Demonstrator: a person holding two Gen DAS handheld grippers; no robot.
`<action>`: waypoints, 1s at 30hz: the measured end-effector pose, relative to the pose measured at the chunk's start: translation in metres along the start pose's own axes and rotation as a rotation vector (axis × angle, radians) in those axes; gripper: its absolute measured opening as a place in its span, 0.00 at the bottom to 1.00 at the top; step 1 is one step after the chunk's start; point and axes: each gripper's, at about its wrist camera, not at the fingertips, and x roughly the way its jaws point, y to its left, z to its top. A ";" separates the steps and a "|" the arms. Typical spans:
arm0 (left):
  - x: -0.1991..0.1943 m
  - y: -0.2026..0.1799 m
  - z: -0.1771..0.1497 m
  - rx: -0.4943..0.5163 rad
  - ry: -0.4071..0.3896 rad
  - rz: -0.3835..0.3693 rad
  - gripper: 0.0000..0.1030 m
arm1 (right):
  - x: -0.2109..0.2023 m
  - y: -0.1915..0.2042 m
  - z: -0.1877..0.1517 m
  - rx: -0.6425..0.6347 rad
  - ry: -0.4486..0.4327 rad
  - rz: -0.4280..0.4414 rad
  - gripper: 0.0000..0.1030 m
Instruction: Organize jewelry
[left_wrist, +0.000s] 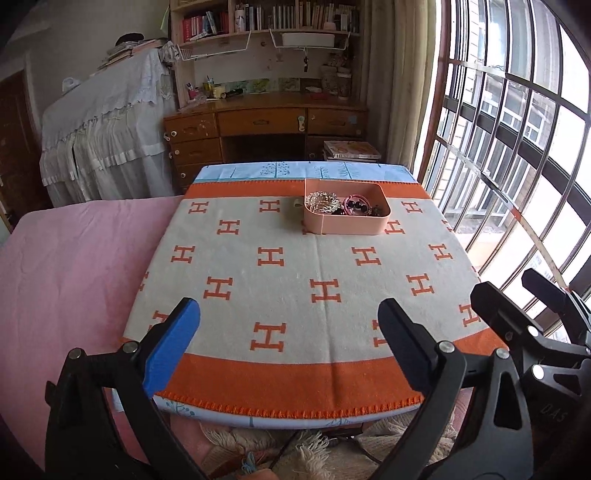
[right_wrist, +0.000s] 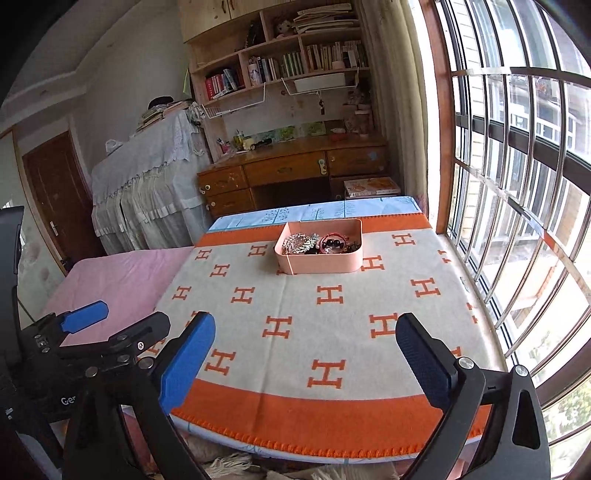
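Observation:
A pink tray (left_wrist: 347, 223) stands at the far middle of the table on an orange and grey H-pattern blanket (left_wrist: 288, 266). It holds a silvery chain pile (left_wrist: 322, 201), a pink bangle with dark beads (left_wrist: 356, 205) and more dark pieces. A small pale item (left_wrist: 297, 202) lies just left of the tray. The tray also shows in the right wrist view (right_wrist: 319, 260). My left gripper (left_wrist: 288, 343) is open and empty over the near edge. My right gripper (right_wrist: 304, 360) is open and empty, also near the front edge.
A pink bed (left_wrist: 66, 280) adjoins the table on the left. A barred window (left_wrist: 517, 147) runs along the right side. A wooden desk (left_wrist: 266, 122) with bookshelves stands behind the table. A shaggy rug (left_wrist: 295, 450) lies under the front edge.

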 end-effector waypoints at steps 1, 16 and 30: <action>-0.001 0.000 0.000 -0.001 -0.003 0.001 0.94 | -0.002 0.000 0.000 0.000 -0.001 0.000 0.97; -0.009 0.002 0.003 -0.003 -0.021 0.011 0.94 | -0.007 0.000 0.017 -0.003 -0.033 -0.008 0.97; -0.009 0.004 0.003 -0.006 -0.017 0.014 0.94 | -0.006 0.002 0.019 -0.002 -0.029 -0.003 0.97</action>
